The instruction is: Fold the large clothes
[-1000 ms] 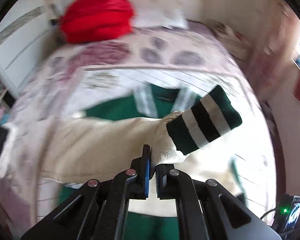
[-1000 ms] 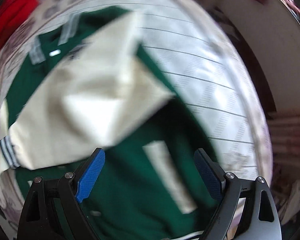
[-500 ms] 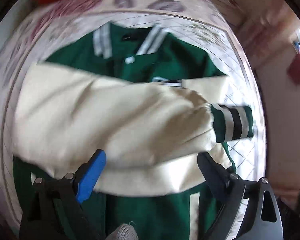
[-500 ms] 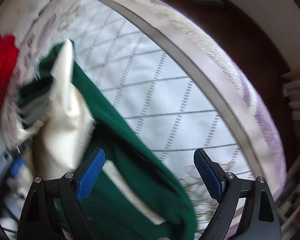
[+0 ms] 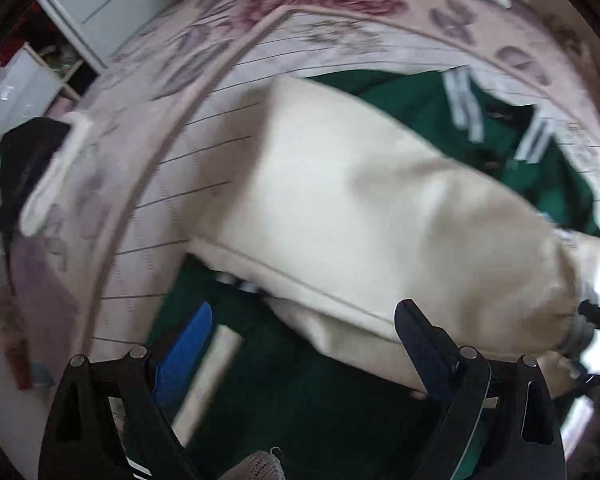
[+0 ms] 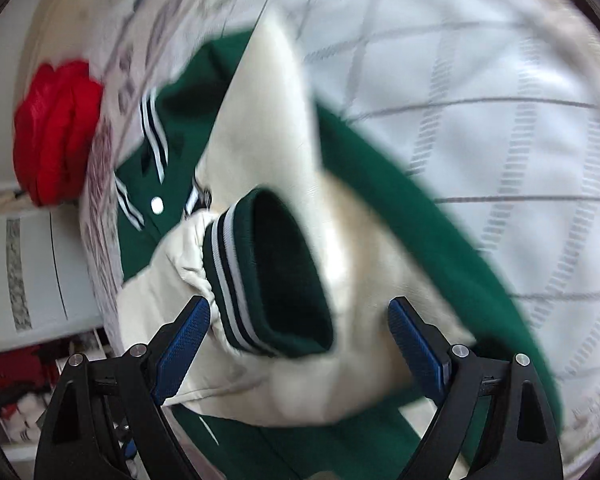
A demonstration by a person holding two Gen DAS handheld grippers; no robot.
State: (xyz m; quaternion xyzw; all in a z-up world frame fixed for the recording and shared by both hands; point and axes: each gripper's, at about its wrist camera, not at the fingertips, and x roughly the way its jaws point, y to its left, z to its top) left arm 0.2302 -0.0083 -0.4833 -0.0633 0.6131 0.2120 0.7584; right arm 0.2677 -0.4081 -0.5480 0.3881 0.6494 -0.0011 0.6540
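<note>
Left wrist view: left gripper (image 5: pixel 304 344) spread wide, nothing pinched, hanging over the green jacket (image 5: pixel 300 412) on the bed cover (image 5: pixel 172 184). One cream sleeve (image 5: pixel 360 216) across the body, running from 11 o'clock down to 4 o'clock. Striped collar (image 5: pixel 464 108) at 1 o'clock. Only here: dark heap w/ white strip (image 5: pixel 32 168) at 9 o'clock off the bed edge, white shelf unit (image 5: pixel 16 88) at 10 o'clock, bit of the other tool at 4 o'clock edge.

Right wrist view: right gripper (image 6: pixel 300 344) spread, jaws just been closing a little, pads not pressing. One striped cuff (image 6: pixel 260 276) lying between the jaws w/out contact; cream sleeves under it. Only here: one white snap button (image 6: pixel 156 204) at 9 o'clock, full red bundle (image 6: pixel 56 132) at 9–10 o'clock (just a red strip at 12 o'clock in the left view), white cupboard (image 6: pixel 28 272) at 8 o'clock. Quilted cover at 1–3 o'clock.

Count: 1 jacket, 2 grippers, 1 cuff seen clearly.
</note>
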